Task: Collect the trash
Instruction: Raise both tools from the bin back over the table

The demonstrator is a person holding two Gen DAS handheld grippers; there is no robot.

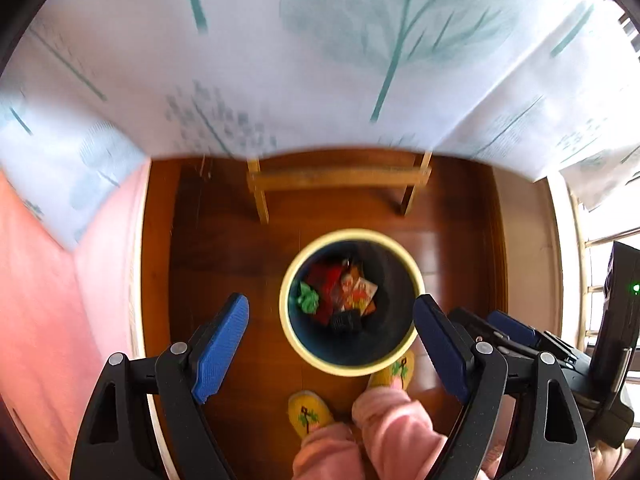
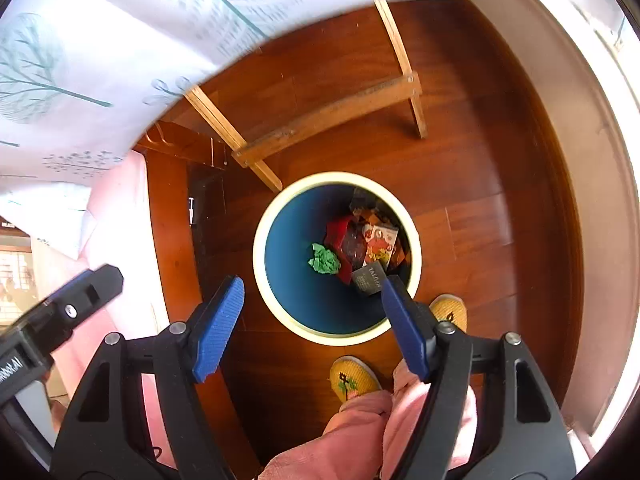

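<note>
The trash bin (image 2: 338,258) – blue inside, cream rim – is seen lower centre of both views, on the wood floor (image 2: 480,184). Inside it a green crumpled wad (image 2: 324,260), a red wrapper (image 2: 340,230), a printed packet (image 2: 380,242) and a dark carton (image 2: 370,278) are already dropped. The left tool (image 1: 332,344) is spread wide w/ nothing between its pads; the right tool (image 2: 312,326) is also parted and empty. Collection looks largely done – no loose trash is visible on the floor. The clothed table (image 1: 320,60) at frame top can't be checked.

Trash (image 1: 340,296) inside bin (image 1: 292,332) on floor (image 1: 224,248), slippers (image 1: 308,414) just beside bin, table legs (image 1: 260,196) beyond
</note>
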